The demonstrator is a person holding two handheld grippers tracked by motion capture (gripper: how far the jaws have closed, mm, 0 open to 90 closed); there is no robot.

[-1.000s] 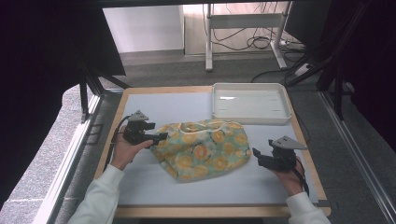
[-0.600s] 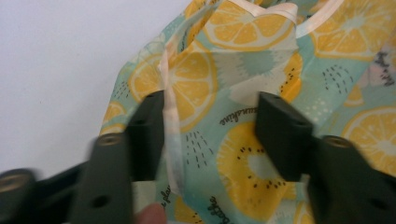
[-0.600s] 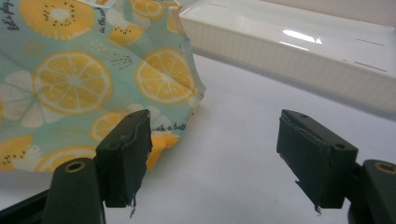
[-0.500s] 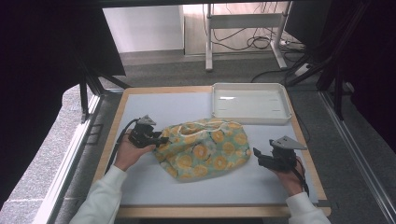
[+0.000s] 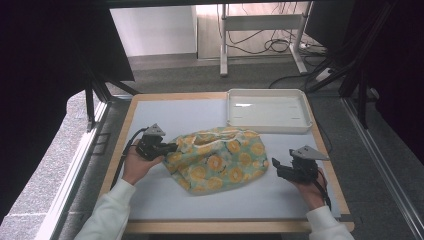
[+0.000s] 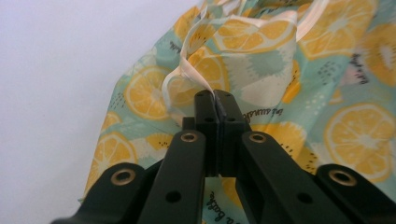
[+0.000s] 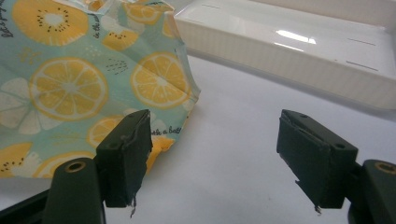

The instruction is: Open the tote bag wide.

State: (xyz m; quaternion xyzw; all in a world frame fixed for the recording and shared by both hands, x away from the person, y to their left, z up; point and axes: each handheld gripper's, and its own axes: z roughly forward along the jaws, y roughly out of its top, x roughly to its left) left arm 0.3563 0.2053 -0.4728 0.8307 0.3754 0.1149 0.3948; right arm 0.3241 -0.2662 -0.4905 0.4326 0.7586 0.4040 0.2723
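Left gripper view: the cloth (image 6: 280, 84) is running off the top and right edges. Its cream hem is vanishing between the closed jaws of the left hand-held gripper (image 6: 215, 100). Right gripper view: the tray (image 7: 289, 51) is running off the right edge; print on the cloth is blurring.

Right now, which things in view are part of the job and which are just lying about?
In the job:
- fruit-print cloth bag
- left gripper, jaws just closed, pinching the bag's pale edge
- right gripper, open beside the bag, not touching it

Lying about:
- white tray at the table's far right corner
- desk legs and cables on the floor beyond
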